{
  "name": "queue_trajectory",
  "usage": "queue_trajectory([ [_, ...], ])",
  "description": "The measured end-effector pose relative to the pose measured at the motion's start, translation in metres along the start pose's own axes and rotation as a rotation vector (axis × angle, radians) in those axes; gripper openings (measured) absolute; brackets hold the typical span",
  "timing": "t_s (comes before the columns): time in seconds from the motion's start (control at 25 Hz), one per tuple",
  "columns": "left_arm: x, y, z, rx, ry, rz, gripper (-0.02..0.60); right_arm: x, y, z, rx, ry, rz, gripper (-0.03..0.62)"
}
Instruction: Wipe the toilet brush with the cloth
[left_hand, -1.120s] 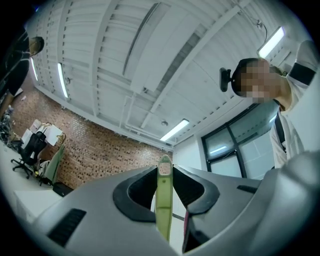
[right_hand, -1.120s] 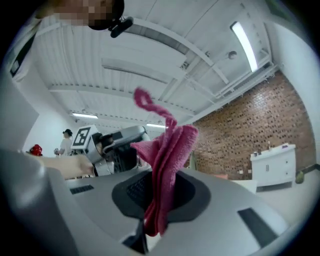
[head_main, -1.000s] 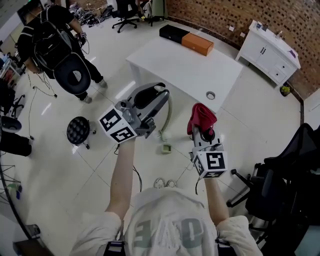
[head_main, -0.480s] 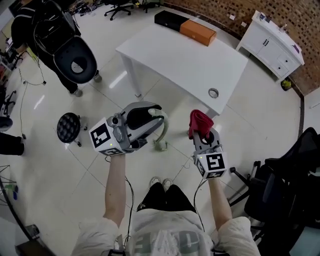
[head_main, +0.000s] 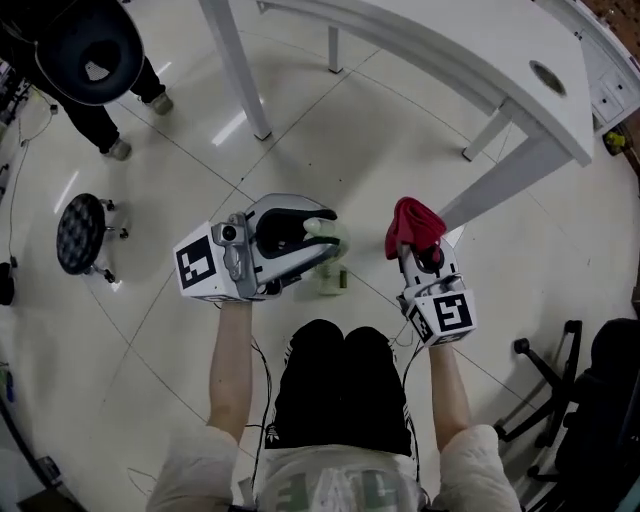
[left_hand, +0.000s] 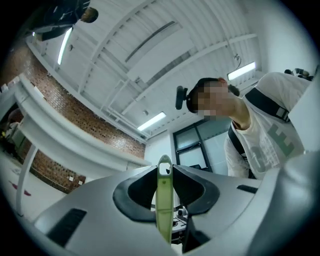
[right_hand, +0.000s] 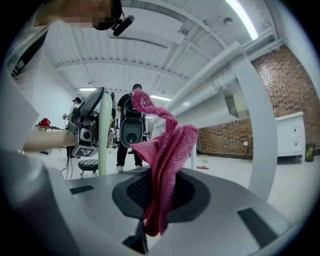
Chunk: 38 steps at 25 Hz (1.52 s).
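Nearest: black-clad knees (head_main: 340, 375) of the crouching person at the bottom of the head view, with both forearms reaching forward over the tiled floor (head_main: 170, 340).

At left, the left tongs (head_main: 305, 236) are closed on the brush (left_hand: 163, 195). Its pale green handle is pinched upright between both pads, and the eyelet end pokes out above them. In the head view a small green piece (head_main: 332, 281) sits on the floor just past the jaws; cannot tell whether it joins the handle.

At right, the right tongs (head_main: 421, 250) are clamped on the cloth (head_main: 414, 221), which is red, bunched and standing up out of the jaws. Cloth and brush are side by side and apart, both held over the floor short of the surface's near corner.

The floor is pale and glossy. A round black stool (head_main: 80, 232) stands well off to the left. An office chair (head_main: 590, 400) is at the right edge.

The surface (head_main: 450, 50) is white, with a cable hole (head_main: 547, 77) near its right end. One leg (right_hand: 260, 130) stands just right of the cloth in the right gripper view.

Beyond, a second person (head_main: 95, 70) stands past the surface's left corner. Farthest is a brick wall (right_hand: 225, 135) with a white cabinet (right_hand: 290, 131) against it. Strip lights (left_hand: 150, 121) hang on a white ribbed ceiling (left_hand: 130, 55).
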<state>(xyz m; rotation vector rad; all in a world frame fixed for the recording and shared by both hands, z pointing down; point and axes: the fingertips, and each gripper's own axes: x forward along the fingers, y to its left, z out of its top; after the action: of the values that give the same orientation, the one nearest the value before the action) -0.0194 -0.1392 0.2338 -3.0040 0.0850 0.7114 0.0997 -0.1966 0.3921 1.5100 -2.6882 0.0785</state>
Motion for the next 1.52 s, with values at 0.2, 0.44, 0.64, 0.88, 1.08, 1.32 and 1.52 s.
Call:
queue_trajectory([
  [0.2, -0.043, 0.009, -0.100, -0.023, -0.016, -0.035, 0.106, 0.014, -0.004, -0.094, -0.002, -0.012, 0.026, 0.032],
  [0.44, -0.053, 0.011, -0.147, -0.080, -0.013, -0.031, 0.106, 0.006, -0.014, -0.140, 0.012, 0.039, 0.010, 0.032],
  [0.64, -0.066, 0.010, -0.175, -0.123, 0.012, -0.034, 0.106, 0.005, -0.013, -0.157, 0.035, 0.045, 0.012, 0.032],
  [0.88, -0.074, 0.016, -0.203, -0.169, 0.040, -0.018, 0.106, 0.007, -0.003, -0.168, 0.050, 0.060, 0.036, 0.032],
  [1.08, -0.079, 0.014, -0.233, -0.205, 0.125, -0.015, 0.106, 0.006, 0.003, -0.178, 0.063, 0.077, 0.047, 0.032],
  [1.32, -0.086, 0.019, -0.232, -0.176, 0.137, 0.078, 0.106, 0.004, 0.006, -0.187, 0.087, 0.097, 0.052, 0.032],
  [1.52, -0.102, 0.051, -0.191, -0.021, 0.172, 0.403, 0.106, 0.011, 0.001, -0.166, 0.096, 0.083, 0.012, 0.032],
])
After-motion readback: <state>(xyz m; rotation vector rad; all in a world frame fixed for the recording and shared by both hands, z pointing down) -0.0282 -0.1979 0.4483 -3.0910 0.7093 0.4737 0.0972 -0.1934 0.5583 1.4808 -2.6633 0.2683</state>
